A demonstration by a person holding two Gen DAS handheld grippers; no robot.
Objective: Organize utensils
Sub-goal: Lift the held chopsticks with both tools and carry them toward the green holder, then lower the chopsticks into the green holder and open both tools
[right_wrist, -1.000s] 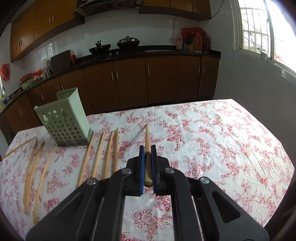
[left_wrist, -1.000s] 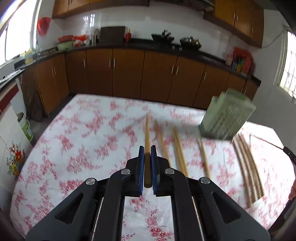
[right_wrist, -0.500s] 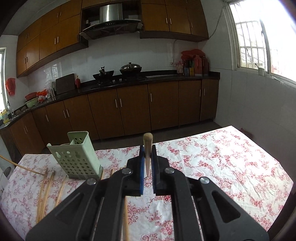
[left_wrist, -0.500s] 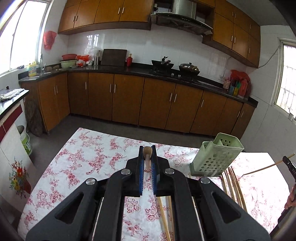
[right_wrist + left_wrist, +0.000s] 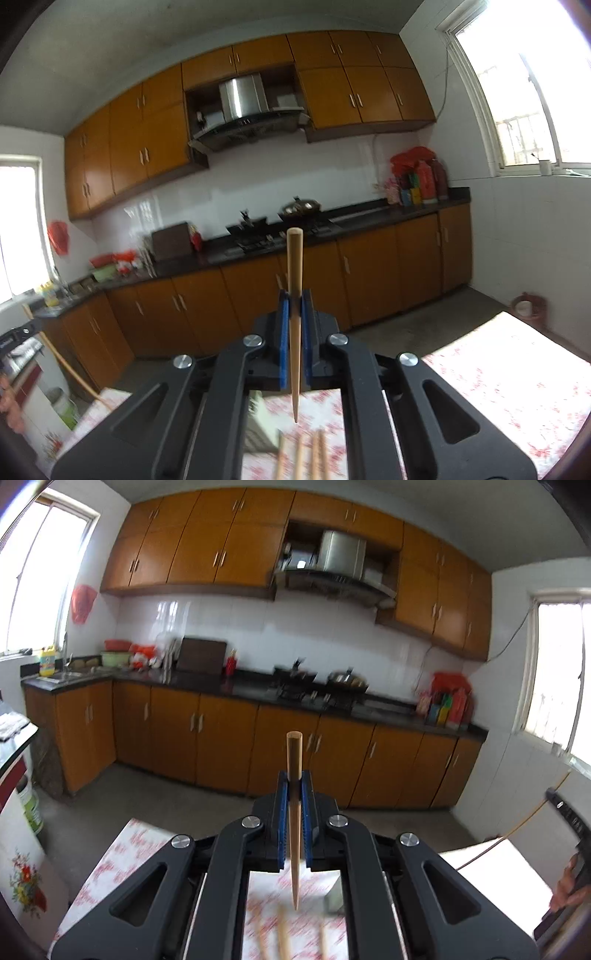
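Fingers of left gripper [image 5: 294, 786] and right gripper [image 5: 294, 304] each clamp one wooden chopstick [image 5: 294, 812]; no legible writing.

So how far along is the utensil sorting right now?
Nothing looks stowed yet. In hand: the left gripper is shut on one tapered wooden chopstick, the right gripper on another. Left: several loose wooden chopsticks on the red-flowered tablecloth.

Orange-brown wall cabinets [image 5: 229, 542] above a black countertop [image 5: 251, 688]; steel range hood [image 5: 243, 99]; floral tablecloth [image 5: 491, 373] below.
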